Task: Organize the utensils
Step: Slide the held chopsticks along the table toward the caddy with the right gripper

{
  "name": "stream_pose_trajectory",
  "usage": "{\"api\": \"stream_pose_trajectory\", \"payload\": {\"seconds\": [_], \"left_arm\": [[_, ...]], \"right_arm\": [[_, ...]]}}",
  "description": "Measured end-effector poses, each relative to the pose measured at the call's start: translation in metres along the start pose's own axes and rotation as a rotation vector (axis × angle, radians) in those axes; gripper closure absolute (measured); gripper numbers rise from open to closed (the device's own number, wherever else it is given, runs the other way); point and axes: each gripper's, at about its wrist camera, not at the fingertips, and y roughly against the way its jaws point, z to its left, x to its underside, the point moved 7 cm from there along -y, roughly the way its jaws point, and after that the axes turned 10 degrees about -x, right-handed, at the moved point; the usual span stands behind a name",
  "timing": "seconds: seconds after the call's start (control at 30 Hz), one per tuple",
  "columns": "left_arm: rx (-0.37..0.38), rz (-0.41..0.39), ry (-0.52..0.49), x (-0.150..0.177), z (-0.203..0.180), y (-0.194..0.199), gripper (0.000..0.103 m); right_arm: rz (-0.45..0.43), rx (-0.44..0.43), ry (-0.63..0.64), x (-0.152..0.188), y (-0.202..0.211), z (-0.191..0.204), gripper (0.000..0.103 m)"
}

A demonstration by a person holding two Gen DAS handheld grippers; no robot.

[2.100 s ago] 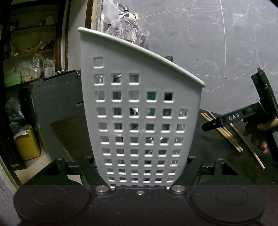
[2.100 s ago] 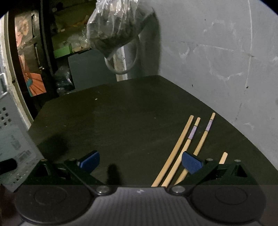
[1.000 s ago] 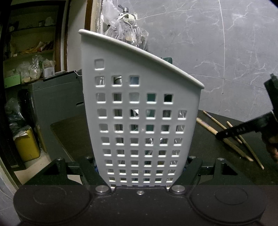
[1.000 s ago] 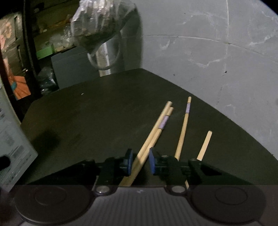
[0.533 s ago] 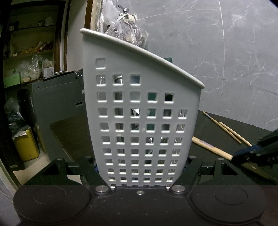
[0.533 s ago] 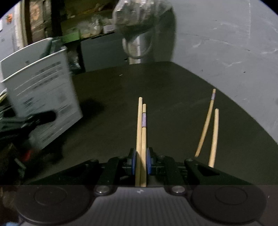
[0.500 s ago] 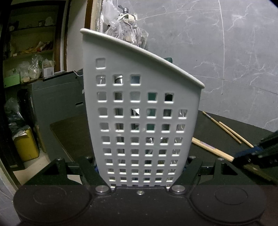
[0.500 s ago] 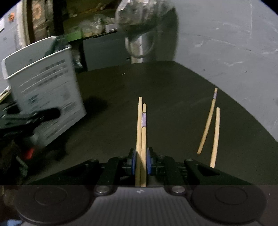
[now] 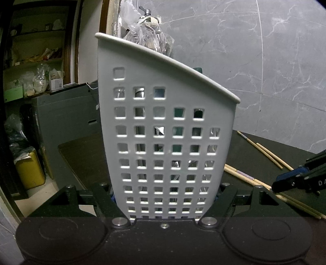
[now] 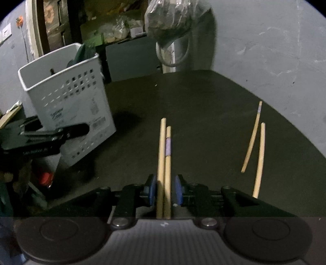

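Observation:
My left gripper (image 9: pixel 166 200) is shut on a white perforated utensil basket (image 9: pixel 163 130) and holds it upright on the dark table; the basket also shows at the left in the right wrist view (image 10: pixel 67 106). My right gripper (image 10: pixel 164 190) is shut on two wooden chopsticks (image 10: pixel 164 155), one with a purple band, which point forward above the table. In the left wrist view the right gripper (image 9: pixel 293 181) is at the right edge with the two held chopsticks (image 9: pixel 244 176). Two more chopsticks (image 10: pixel 255 146) lie on the table to the right.
The dark table (image 10: pixel 203 106) ends at a grey marble wall (image 10: pixel 264 51) behind and to the right. A filled plastic bag (image 10: pixel 173 18) hangs at the back. Shelves and a grey cabinet (image 9: pixel 61 114) stand beyond the table's left side.
My right gripper closed on two chopsticks, lifted them and swung left toward the basket. The left gripper and basket have stayed put.

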Motion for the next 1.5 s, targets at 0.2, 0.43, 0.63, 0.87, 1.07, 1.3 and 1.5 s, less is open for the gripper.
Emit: {"api": "stream_pose_trajectory", "payload": {"seconds": [0.2, 0.43, 0.63, 0.87, 1.07, 1.3, 1.5], "left_arm": [[0.000, 0.000, -0.001, 0.000, 0.000, 0.000, 0.027], [0.002, 0.000, 0.001, 0.001, 0.000, 0.000, 0.027], [0.004, 0.000, 0.004, 0.001, 0.000, -0.001, 0.027], [0.005, -0.001, -0.001, 0.002, -0.001, -0.002, 0.027], [0.006, 0.000, 0.000, 0.002, -0.002, -0.002, 0.027], [0.007, -0.001, 0.001, 0.002, -0.002, -0.002, 0.027], [0.010, -0.001, 0.004, 0.002, -0.001, -0.001, 0.027]], "right_arm": [[0.005, 0.010, -0.001, -0.003, -0.005, -0.007, 0.080], [0.016, -0.006, 0.002, -0.006, -0.008, -0.007, 0.086], [0.040, -0.014, 0.000, -0.010, -0.017, -0.007, 0.091], [0.045, -0.011, 0.008, -0.012, -0.025, -0.007, 0.096], [0.025, -0.030, -0.038, -0.022, -0.035, -0.013, 0.097], [0.043, -0.054, -0.022, -0.021, -0.034, -0.010, 0.096], [0.028, -0.103, -0.102, -0.024, -0.031, -0.016, 0.057]]}}
